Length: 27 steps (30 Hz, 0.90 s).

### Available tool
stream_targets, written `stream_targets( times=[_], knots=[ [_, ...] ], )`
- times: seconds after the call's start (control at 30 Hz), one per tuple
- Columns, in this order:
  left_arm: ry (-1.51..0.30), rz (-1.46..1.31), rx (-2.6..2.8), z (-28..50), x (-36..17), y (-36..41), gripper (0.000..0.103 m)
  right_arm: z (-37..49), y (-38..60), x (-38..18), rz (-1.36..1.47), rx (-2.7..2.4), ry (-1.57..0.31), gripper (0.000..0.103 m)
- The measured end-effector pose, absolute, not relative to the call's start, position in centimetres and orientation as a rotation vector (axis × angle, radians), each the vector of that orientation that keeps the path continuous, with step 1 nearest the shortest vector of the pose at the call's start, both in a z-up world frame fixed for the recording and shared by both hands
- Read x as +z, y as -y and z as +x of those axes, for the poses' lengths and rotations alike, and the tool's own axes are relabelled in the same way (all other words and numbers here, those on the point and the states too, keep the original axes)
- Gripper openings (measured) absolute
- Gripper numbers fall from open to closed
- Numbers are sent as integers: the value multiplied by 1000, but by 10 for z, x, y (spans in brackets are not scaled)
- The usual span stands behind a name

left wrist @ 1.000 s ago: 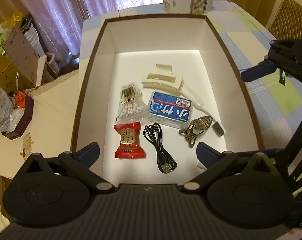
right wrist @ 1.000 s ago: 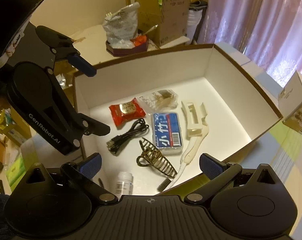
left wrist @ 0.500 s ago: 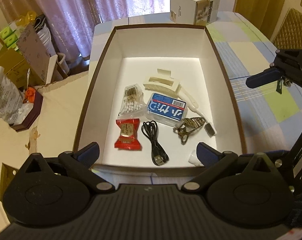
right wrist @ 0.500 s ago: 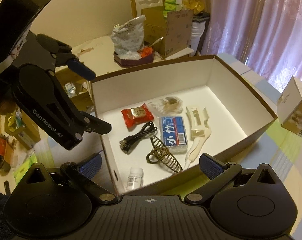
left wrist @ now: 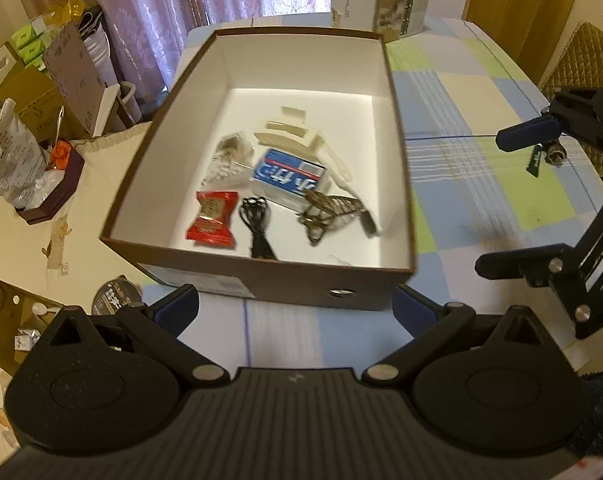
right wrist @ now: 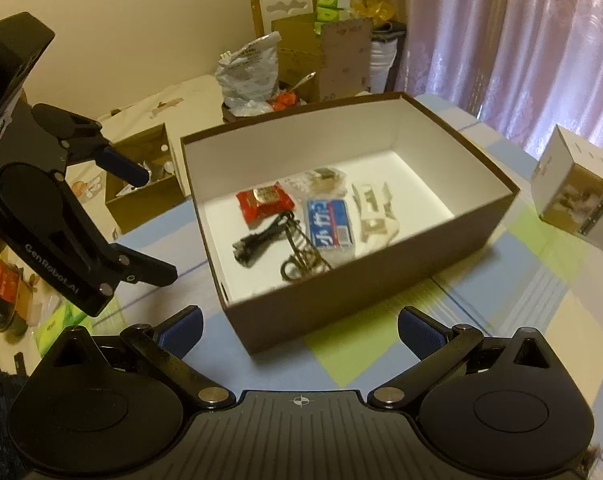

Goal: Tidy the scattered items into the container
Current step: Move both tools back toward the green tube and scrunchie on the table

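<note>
1. Now both claws, the left claw and the right claw, are wide apart and hold nothing.
2. At 12 o'clock from each sits the box.
3. Inside lie a red candy, black cable and blue pack.

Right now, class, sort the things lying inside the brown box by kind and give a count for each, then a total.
Hair claw clips: 2, cream and bronze
Red snack packet: 1
Black cable: 1
Blue and white packet: 1
Cotton swab bag: 1
Cream-handled brush: 1
Total: 7 in the box, with anything behind its near wall hidden.
</note>
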State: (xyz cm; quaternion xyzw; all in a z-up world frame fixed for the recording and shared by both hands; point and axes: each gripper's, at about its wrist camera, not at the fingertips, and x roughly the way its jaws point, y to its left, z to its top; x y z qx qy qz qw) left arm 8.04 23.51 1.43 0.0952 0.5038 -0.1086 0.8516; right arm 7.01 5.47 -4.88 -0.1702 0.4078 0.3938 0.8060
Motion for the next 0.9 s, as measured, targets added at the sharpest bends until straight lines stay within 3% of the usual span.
stream_targets(
  times=[0.9],
  knots=[
    [-1041,288,-430,73,-5,-73,101,42,122,-65,-165,543,-990,101]
  ],
)
